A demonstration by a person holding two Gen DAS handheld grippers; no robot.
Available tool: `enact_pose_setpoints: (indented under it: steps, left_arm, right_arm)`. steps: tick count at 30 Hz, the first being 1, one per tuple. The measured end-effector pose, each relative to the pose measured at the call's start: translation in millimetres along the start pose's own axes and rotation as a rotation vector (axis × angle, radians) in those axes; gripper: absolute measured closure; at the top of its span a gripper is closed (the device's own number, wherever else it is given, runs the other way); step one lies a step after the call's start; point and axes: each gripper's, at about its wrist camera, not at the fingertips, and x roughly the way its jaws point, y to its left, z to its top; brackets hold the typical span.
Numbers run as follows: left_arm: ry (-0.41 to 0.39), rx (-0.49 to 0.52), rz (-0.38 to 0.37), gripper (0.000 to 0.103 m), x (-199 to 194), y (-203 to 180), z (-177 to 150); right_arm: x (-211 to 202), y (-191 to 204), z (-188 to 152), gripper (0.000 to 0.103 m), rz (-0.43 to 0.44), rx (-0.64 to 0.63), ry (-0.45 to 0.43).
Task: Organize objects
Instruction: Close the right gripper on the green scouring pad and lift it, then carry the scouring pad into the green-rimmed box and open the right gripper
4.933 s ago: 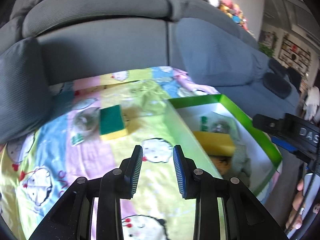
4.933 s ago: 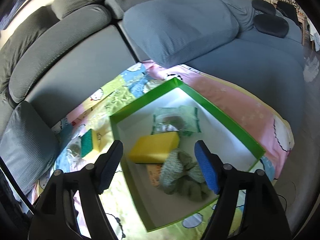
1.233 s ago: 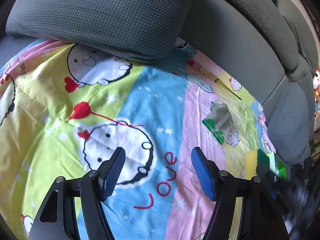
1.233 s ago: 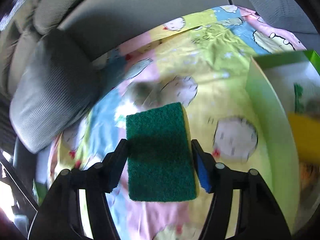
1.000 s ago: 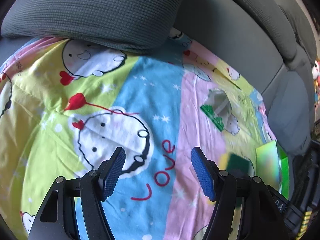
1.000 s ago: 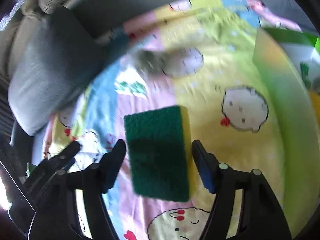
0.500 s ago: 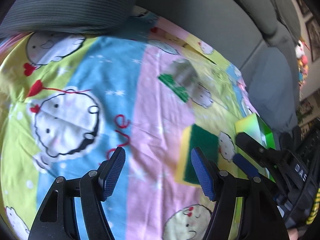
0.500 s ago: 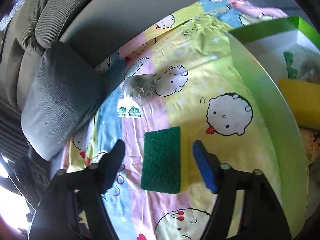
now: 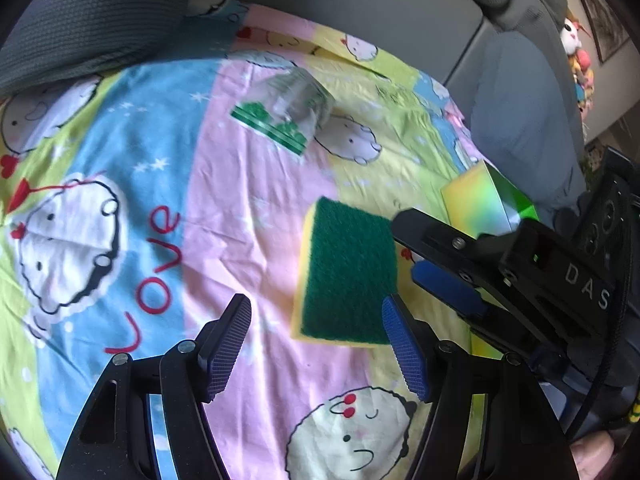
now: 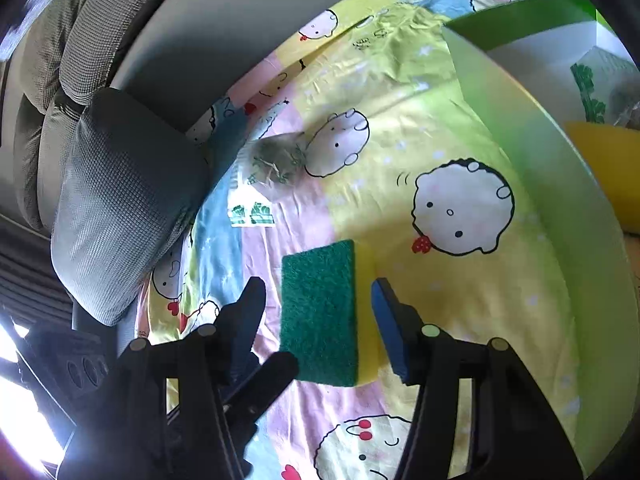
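A green-topped yellow sponge [image 9: 348,276] [image 10: 318,312] lies flat on the cartoon blanket. My right gripper [image 10: 318,292] hovers over it with its jaws closing. The sponge sits between the fingers with a small gap on each side, so neither pad presses on it. In the left wrist view the right gripper [image 9: 420,256] reaches in from the right edge of the sponge. My left gripper [image 9: 316,344] is open and holds nothing, with the sponge just ahead of its right finger. A clear bag with a scrubber [image 9: 284,108] [image 10: 276,164] lies farther back on the blanket.
A green-rimmed box [image 9: 476,200] [image 10: 540,160] stands to the right, holding a yellow sponge [image 10: 608,168] and another bag [image 10: 600,80]. A grey cushion [image 9: 92,12] [image 10: 120,200] and the sofa back border the blanket's far side. Part of a hand shows at the lower right of the left wrist view.
The sponge filled the gap between the right fingers; it now lies lower on the blanket and the right jaws have narrowed. The left gripper swung right, bringing the sponge and right gripper into view.
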Motion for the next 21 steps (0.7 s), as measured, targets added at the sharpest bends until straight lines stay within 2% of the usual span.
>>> enact_pose_setpoints:
  steps: [1,4,10,16,21]
  left_arm:
    - [0.005,-0.001,-0.009,0.034,1.1,-0.3,-0.8]
    - [0.025,0.004,-0.034,0.046,5.8,-2.8,-2.6]
    - [0.051,0.032,-0.032,0.054,16.6,-10.6,-4.8]
    - [0.029,0.062,-0.027,0.058,11.5,-15.6,-4.5]
    - [-0.056,0.118,-0.049,0.058,-12.3,-32.3,-4.8]
  right_arm:
    - [0.7,-2.3,0.3,0.048,0.003,0.005,0.005]
    - [4.3,-6.6,1.0,0.048,0.003,0.015,0.015]
    - [16.5,-12.6,1.1,0.048,0.019,0.039,0.06]
    - [24.1,-14.3,-0.2,0.048,0.039,0.047,0.091]
    - [2.5,-7.8,-0.5,0.048,0.059,0.024,0.039]
